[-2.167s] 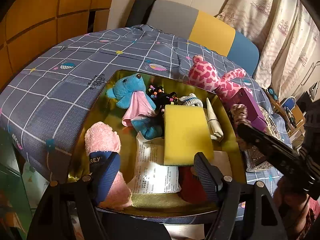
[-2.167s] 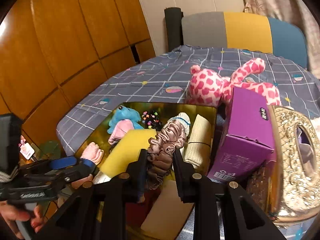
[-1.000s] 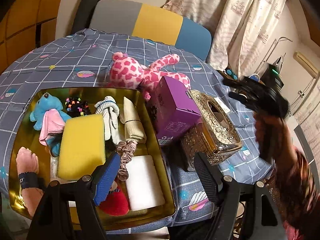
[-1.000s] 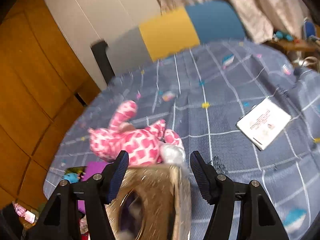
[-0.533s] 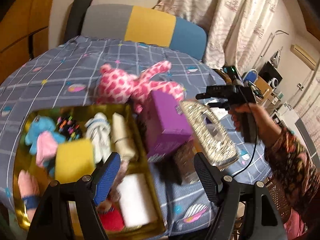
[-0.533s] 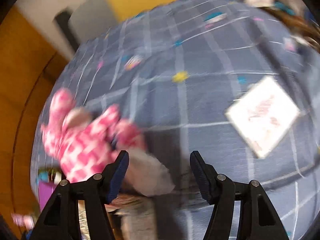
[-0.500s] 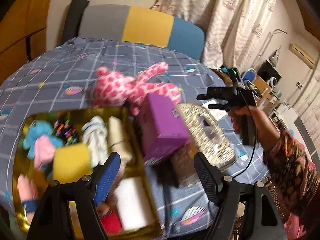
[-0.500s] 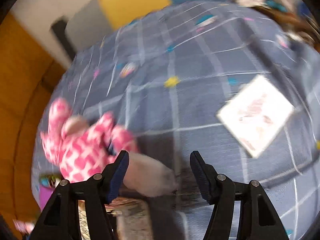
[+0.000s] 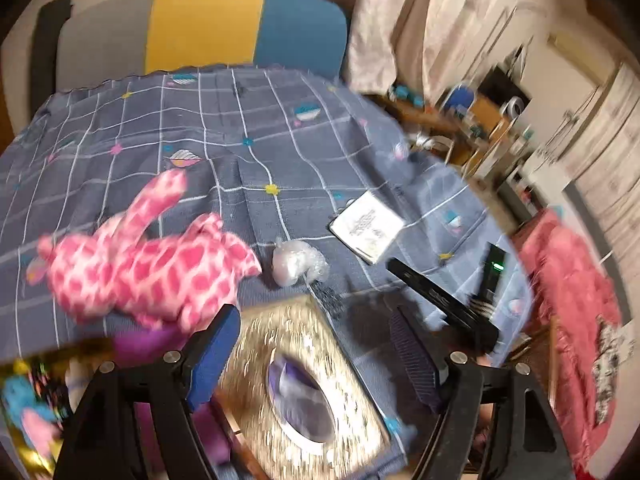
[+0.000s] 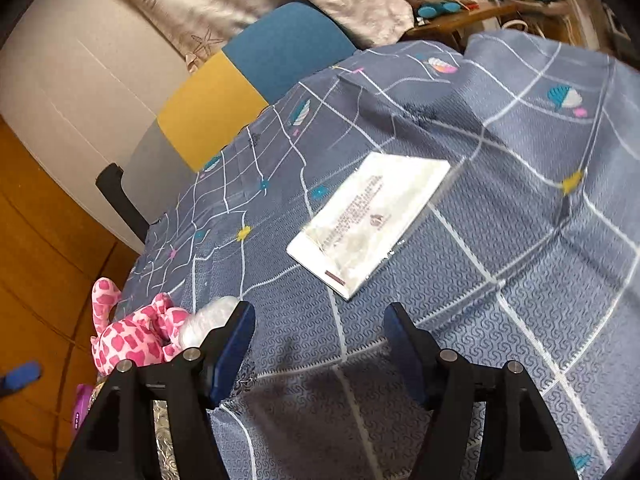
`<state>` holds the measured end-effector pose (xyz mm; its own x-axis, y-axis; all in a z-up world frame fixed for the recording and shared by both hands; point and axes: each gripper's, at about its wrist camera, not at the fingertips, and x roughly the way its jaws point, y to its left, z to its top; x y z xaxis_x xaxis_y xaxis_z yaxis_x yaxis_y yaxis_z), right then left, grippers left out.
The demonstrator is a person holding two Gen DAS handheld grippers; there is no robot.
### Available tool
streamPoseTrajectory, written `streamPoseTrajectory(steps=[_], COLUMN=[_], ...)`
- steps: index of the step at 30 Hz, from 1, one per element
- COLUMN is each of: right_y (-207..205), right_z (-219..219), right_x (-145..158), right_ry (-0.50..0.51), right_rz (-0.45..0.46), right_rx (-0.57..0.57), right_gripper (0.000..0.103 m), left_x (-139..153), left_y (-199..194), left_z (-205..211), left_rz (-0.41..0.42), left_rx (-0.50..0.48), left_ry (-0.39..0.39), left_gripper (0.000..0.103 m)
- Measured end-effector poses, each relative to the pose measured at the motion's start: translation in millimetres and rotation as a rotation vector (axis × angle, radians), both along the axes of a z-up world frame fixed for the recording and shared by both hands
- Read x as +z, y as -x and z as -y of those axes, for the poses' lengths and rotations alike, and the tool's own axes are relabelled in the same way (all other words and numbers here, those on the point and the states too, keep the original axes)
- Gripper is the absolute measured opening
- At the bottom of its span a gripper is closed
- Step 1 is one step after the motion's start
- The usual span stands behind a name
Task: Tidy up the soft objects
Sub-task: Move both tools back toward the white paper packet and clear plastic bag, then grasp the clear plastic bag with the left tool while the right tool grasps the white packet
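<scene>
A table with a blue checked cloth [image 10: 520, 240] holds a pink spotted plush toy [image 9: 148, 264], a crinkly clear bag [image 9: 294, 264] just beside it — and a white booklet [image 10: 372, 220].

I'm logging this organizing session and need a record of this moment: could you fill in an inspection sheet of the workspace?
Surface: table under a blue-grey grid-patterned cloth, rumpled.
Job's things: pink spotted plush toy lying on the cloth; small silvery crinkled plastic bundle beside it; gold tray of soft items at lower left, blurred.
Clutter: flat white printed packet; ornate gold tissue box; purple box.
Grippers: left gripper open, empty, above the tissue box; right gripper open, empty, over the cloth.
Cables: nothing seen.
Surroundings: grey, yellow and blue chair back; pale curtains.
</scene>
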<state>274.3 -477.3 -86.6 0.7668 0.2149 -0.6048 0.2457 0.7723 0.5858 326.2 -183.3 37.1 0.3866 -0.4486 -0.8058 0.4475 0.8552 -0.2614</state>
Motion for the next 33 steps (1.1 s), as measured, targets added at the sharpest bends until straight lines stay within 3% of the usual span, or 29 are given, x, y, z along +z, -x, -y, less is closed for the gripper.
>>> streamPoseTrajectory(steps=[4,6,9,14,16,22,24,27,29,31,33], right_y=[-12,-22,-34,-43,-47,-70,-78,-83,-86,-87,-82], right_z=[6,13,26,47,54,57,57,58,60,62,64], right_x=[-3,-8,-20,-39,-44,-44,-46,-53,-61,-70,-75], right_ry=[-0.047,-0.103,-0.23,-0.377,-0.408,-0.429,-0.447,-0.467,-0.486,-0.528,-0.585], right_rz=[-0.005,-0.023,-0.04,-0.093,-0.097,-0.113,-0.113,-0.116,-0.128,-0.129,-0.087], right_rx=[-0.003,-0.009,-0.016,-0.085,-0.108,-0.113,-0.114,-0.119,-0.133,-0.148,-0.162], right_gripper=[0.069,0.069,0.069,0.067,0.061,0.061,0.056,0.038,0.014,0.006,0.005], left_x=[-20,-38,-65,-98,-108,-133,-138,-143,-145,-147,-149], left_y=[-37,-61,-85,-114,-124,-139,-142,-142,-143,-143,-144], left_z=[47,65,78,89,90,95,94,95,97,99,102], left_rz=[-0.001,-0.048,-0.159,-0.212,-0.235,-0.313,-0.325,-0.347,-0.359,-0.363,-0.369], left_rx=[-0.055,-0.066,-0.109,-0.115,-0.115,-0.137,-0.139,-0.158,-0.174,-0.178,-0.181], left_ry=[-0.165,-0.23,-0.245,-0.342,-0.364,-0.357,-0.342,-0.341,-0.356,-0.379,-0.397], left_gripper=[0.08,0.08,0.08,0.08,0.08,0.08,0.08,0.08,0.08,0.08,0.079])
